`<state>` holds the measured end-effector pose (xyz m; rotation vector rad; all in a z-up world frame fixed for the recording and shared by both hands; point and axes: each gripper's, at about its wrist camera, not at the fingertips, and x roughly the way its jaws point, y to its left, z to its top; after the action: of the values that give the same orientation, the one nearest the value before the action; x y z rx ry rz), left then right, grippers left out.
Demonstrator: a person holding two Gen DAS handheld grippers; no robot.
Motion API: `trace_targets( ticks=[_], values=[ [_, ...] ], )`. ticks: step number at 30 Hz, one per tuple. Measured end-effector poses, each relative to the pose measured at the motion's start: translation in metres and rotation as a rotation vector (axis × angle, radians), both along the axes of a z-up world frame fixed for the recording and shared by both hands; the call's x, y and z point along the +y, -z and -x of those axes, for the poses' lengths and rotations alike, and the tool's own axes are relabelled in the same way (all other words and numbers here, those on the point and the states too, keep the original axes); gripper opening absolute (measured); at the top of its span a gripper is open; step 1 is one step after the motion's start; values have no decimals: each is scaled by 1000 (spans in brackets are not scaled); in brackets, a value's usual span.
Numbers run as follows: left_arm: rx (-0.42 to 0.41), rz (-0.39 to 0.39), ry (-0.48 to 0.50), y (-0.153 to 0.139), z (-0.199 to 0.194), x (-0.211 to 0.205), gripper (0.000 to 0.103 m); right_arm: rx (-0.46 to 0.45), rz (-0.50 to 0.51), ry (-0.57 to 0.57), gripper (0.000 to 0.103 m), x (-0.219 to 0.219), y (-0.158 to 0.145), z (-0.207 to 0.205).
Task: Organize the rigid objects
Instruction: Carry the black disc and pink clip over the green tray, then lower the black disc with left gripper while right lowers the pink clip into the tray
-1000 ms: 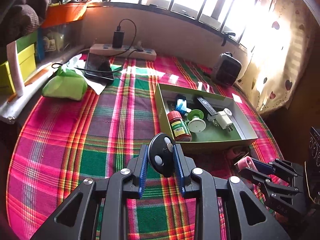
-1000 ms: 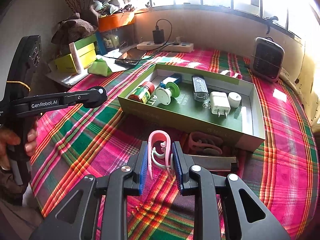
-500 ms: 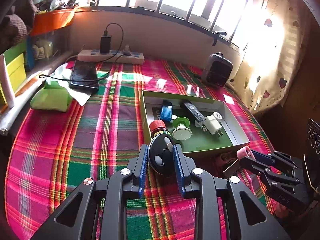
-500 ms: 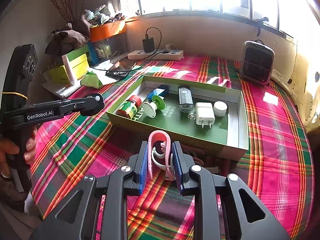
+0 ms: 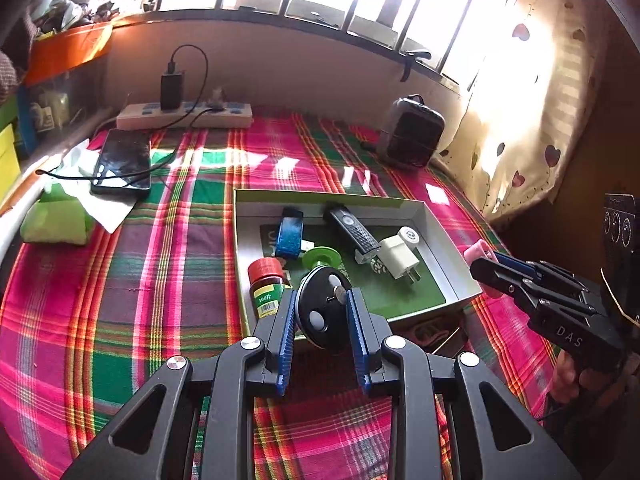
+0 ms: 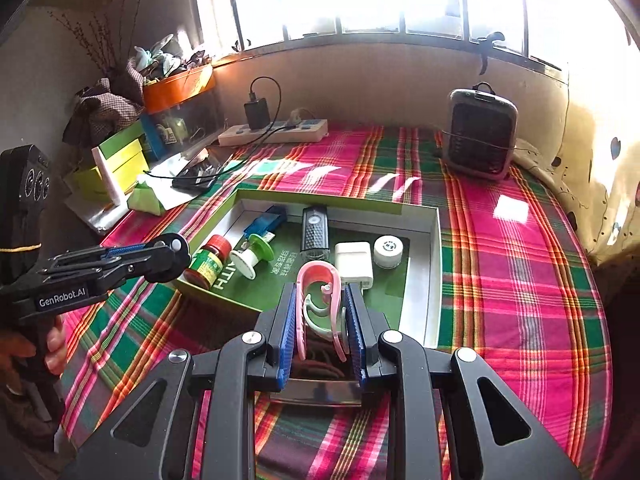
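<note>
Sorting is the evident purpose here: a green box point(image 6: 420, 280) sits near the middle of the plaid-covered tabletop point(image 6: 520, 280) and already holds a red-capped bottle point(image 6: 208, 262), a green-and-white spool point(image 6: 254, 256), a blue drive point(image 6: 266, 220), a black grated device point(image 6: 315, 234), a white plug adapter point(image 6: 354, 264) and a small white round cap point(image 6: 388, 252). The left gripper point(image 5: 322, 320) has its jaws closed on a black disc point(image 5: 324, 316), gripped by its rim so that its flat face looks at the camera, and hangs at the box's near-left corner, probably to be lowered beside the bottle. The right gripper point(image 6: 322, 322) has its jaws pressed onto a pink clip point(image 6: 320, 304), squeezing its two arms from the sides, poised over the box's near edge towards the open green floor in front of the adapter. More pinkish items lie on the cloth just outside that near edge, partly hidden. A power strip point(image 6: 276, 132) and a small heater point(image 6: 480, 132) line the tabletop's far edge, well clear of the work.
</note>
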<state>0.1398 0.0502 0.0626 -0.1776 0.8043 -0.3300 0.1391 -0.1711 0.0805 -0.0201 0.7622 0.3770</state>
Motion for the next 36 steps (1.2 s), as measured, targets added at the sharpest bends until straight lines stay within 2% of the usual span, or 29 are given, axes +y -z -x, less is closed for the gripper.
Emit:
trace_targets(
  ticks=[12,24,36],
  values=[
    [20,-9,65,6,-28,-32,24,24,24,76,25,-21,-2,-63],
    [56,-20,93,18,-50,-52,24,81,42,22,25,-5,19,-108],
    [83,-26,103,28,-63,-63,24,112,83,-59,25,14,36,-130]
  ],
)
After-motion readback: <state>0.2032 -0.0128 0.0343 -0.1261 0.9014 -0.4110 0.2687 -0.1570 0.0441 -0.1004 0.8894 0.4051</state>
